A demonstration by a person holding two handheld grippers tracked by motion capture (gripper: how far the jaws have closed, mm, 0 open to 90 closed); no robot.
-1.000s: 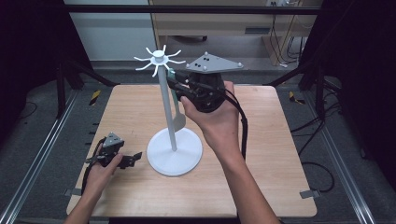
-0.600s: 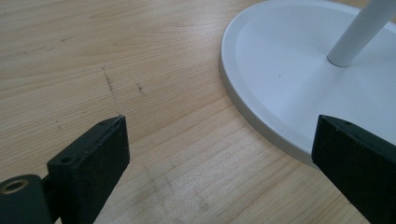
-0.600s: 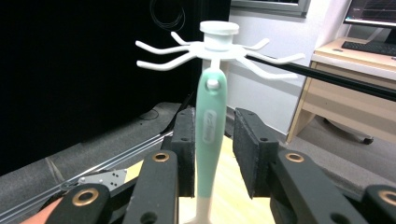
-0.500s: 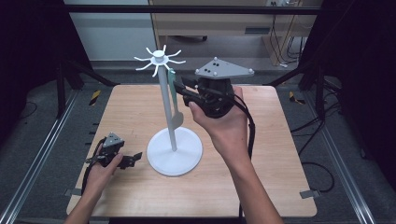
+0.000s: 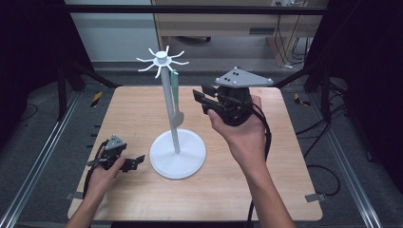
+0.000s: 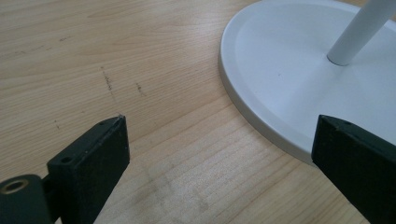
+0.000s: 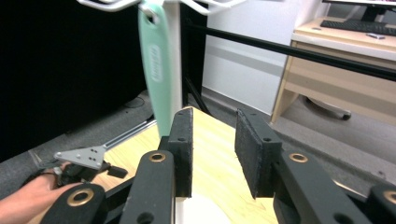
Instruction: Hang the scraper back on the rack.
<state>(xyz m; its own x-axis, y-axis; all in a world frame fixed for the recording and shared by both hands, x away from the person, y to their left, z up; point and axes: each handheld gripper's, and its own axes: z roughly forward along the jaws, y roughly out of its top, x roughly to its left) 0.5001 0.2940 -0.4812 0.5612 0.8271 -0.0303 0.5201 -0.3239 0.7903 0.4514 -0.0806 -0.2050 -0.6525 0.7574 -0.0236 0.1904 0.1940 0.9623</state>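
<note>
**Utensil on the hook, right tool backing off**

The white stand is in the middle of the worktop, and everything here is placed from it. A mint-handled utensil hangs from one of the hooks at the stand's top, close along the pole, with its grey lower end partway down toward the round base.

The change is in the right tool. A second ago it was right up against the pole, at the height of the hanging utensil. Half a second ago it had begun to draw off. Now it is held in the air clearly to the right of the stand, with open space between its tips and the pole. In the right gripper view the right tool has its jaws a narrow gap apart with nothing between them, and the utensil hangs free beyond them. Judged from this, the hanging step looks done and the hand is pulling away (nothing else waits on the worktop to be hung).

The left tool has not moved: it lies low on the worktop just left of the stand's base, jaws wide and empty, as the left gripper view confirms.

The utensil's handle carries raised lettering along its length, too soft to read. No other writing is legible.
</note>
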